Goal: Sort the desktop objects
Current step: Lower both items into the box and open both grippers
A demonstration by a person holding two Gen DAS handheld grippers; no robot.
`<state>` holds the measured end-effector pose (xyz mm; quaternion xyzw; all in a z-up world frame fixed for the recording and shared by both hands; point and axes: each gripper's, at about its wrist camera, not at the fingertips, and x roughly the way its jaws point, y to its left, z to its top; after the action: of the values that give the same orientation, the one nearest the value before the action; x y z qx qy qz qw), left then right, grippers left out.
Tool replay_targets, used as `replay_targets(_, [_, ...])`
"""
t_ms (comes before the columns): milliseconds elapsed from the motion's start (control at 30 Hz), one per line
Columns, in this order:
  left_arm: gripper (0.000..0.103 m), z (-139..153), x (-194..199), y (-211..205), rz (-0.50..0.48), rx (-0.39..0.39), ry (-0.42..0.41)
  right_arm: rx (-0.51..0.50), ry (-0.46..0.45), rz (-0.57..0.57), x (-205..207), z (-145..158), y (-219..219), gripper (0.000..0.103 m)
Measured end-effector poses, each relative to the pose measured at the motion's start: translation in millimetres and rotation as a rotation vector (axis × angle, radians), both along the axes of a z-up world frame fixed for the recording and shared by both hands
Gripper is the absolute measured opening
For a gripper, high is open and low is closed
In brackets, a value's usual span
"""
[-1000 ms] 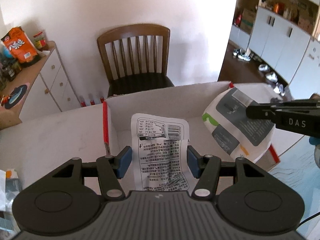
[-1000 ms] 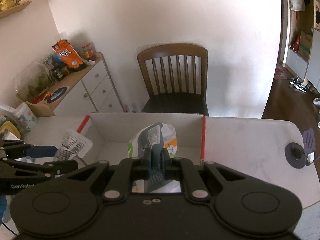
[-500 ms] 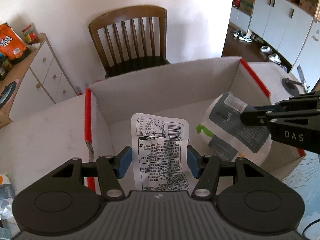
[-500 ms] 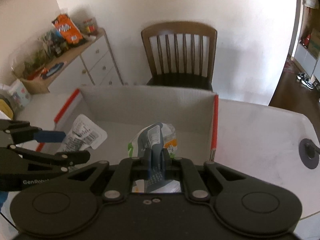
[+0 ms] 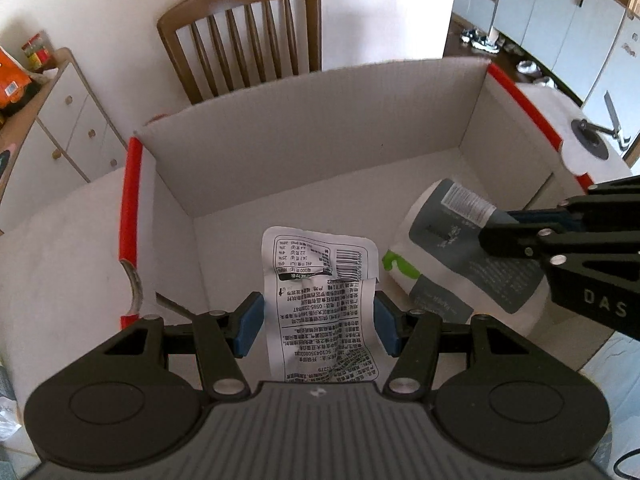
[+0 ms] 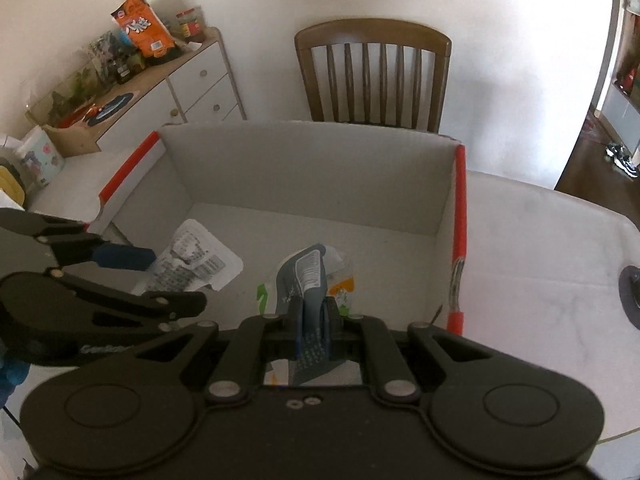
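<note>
A white cardboard box (image 5: 320, 140) with red-taped edges stands open on the white table. My left gripper (image 5: 318, 320) is shut on a white snack packet (image 5: 320, 280) with black print and a barcode, blue pads pressed against its two sides, low inside the box on its left. My right gripper (image 6: 314, 320) is shut on a grey and white bag (image 6: 308, 272) with a green mark. That bag (image 5: 452, 264) hangs inside the box on its right, beside the packet (image 6: 200, 256). The box floor under both is bare.
A brown wooden chair (image 6: 372, 76) stands behind the box against the wall. A white drawer cabinet (image 6: 200, 84) at the left carries an orange snack bag (image 6: 144, 28) and jars. A black round fitting (image 5: 592, 144) sits on the table (image 6: 540, 260) right of the box.
Both grippers have sunk from above the box rim down into the box, each still holding its packet. The box walls now fill much more of both views.
</note>
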<state>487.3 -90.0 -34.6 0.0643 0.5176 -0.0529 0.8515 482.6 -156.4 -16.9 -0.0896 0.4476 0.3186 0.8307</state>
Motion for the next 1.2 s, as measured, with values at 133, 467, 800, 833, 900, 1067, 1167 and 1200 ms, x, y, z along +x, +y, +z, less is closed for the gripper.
replay_targets(133, [0.058,-7,4,0,-0.004,0.014,0.036,-0.011,-0.007,0.009,-1,-2,1,0.01])
replay_targets(467, [0.058,-19,6,-4,-0.026,0.034,0.092,-0.022,-0.012,0.013,-2,-8,1,0.013])
replay_targets(800, [0.065,-9,1,1,-0.013,0.03,0.068,-0.015,-0.025,0.007,-3,0,-2,0.025])
replay_targets(833, [0.065,-8,0,1,-0.013,0.026,0.066,-0.014,-0.027,0.007,-3,1,-2,0.028])
replay_targets(900, [0.065,-5,-6,1,-0.014,0.025,0.059,-0.014,-0.033,0.004,-4,4,-3,0.035])
replay_targets(1067, [0.065,8,-12,-1,-0.008,0.014,0.036,-0.015,-0.034,-0.001,-7,9,-7,0.035])
replay_targets(1167, [0.065,15,-16,-2,-0.002,0.002,0.021,-0.013,-0.029,0.004,-11,13,-8,0.035])
replay_targets(1200, [0.065,18,-18,-1,0.0,-0.002,0.014,-0.014,-0.033,0.005,-12,15,-9,0.035])
